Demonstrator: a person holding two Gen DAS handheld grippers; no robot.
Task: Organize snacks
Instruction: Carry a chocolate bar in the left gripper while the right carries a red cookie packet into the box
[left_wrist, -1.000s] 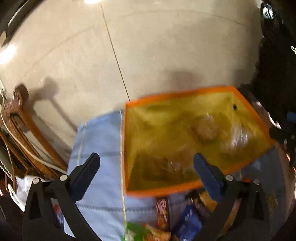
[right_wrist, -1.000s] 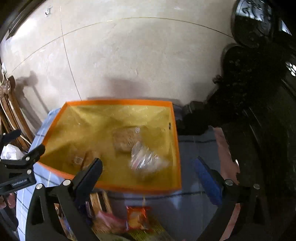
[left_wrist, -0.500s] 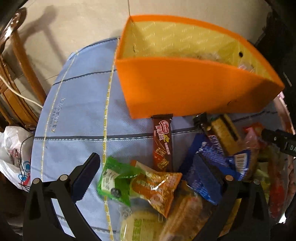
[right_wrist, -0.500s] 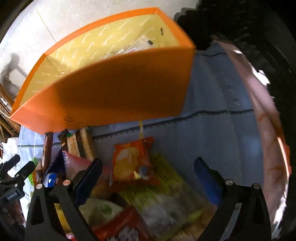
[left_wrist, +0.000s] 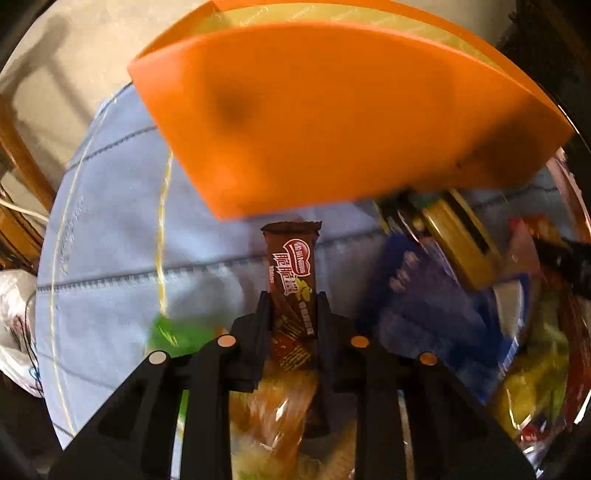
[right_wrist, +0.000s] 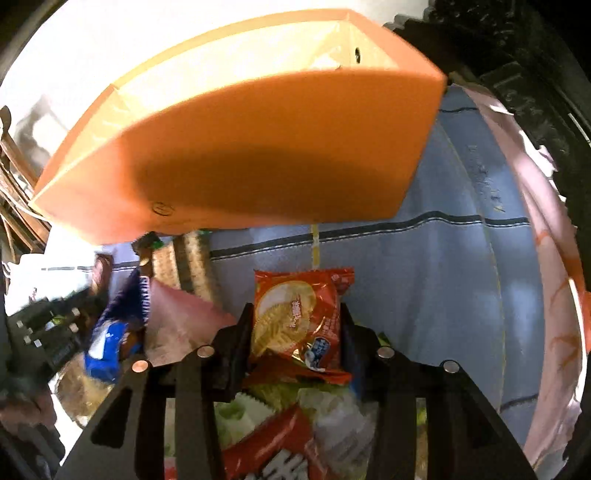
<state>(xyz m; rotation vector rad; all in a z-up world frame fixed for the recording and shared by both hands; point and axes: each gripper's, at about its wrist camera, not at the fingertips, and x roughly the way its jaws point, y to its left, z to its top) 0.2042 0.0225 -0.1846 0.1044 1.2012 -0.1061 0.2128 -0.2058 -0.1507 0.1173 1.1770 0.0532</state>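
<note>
Brown wafer bar (left_wrist: 293, 280): one. It lies lengthwise on the blue cloth (left_wrist: 110, 258), its far end just short of the near wall of the orange box (left_wrist: 332, 118). The left gripper (left_wrist: 293, 314) has its two jaws closing on the bar's near half, and both pads appear to touch the wrapper's long edges.

Red-orange cracker packet (right_wrist: 299, 317): one. It lies on the cloth near the box's front wall, resting partly on other packets. The right gripper (right_wrist: 297, 325) has its jaws closing around it, with the packet between the pads and both sides apparently in contact.

Orange box, right wrist view (right_wrist: 240, 155): one, open-topped with a yellow lining, standing on the cloth beyond both grippers.

Loose snack heap: the count cannot be told exactly because of blur. Distinct items: blue packet (left_wrist: 424, 306), yellow-black biscuit pack (left_wrist: 454, 236), green packet (left_wrist: 170, 328), pink packet (right_wrist: 177, 325), red wrapper with white lettering (right_wrist: 273, 446), all toward the near edge of the cloth.

Versus half a second ago: both sets of jaws then stood wide open above the heap, and now each is nearly closed around one item. Both cameras sit lower and closer, so the box wall fills more of the upper view. The bar and the cracker packet lie where they did.
</note>
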